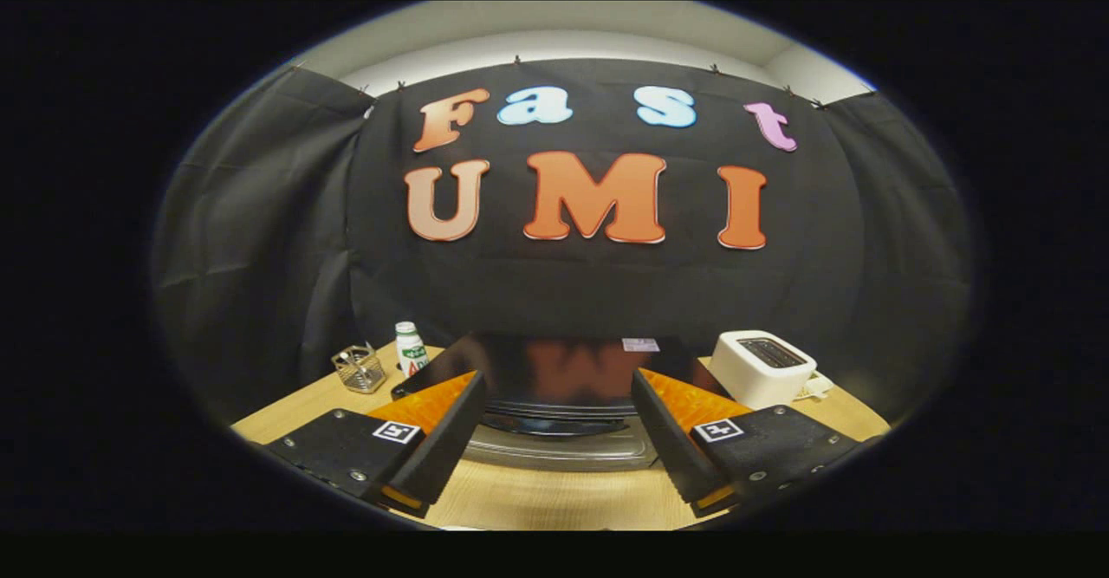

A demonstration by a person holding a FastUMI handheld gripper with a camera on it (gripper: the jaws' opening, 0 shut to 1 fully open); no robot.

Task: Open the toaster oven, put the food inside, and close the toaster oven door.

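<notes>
One toaster oven, one white toaster, one bottle, one wire basket, two fingers spread apart.

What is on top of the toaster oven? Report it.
Only a small pale label near the back of the toaster oven's glossy top. The open hand-held gripper's fingers cover both front corners.
</notes>
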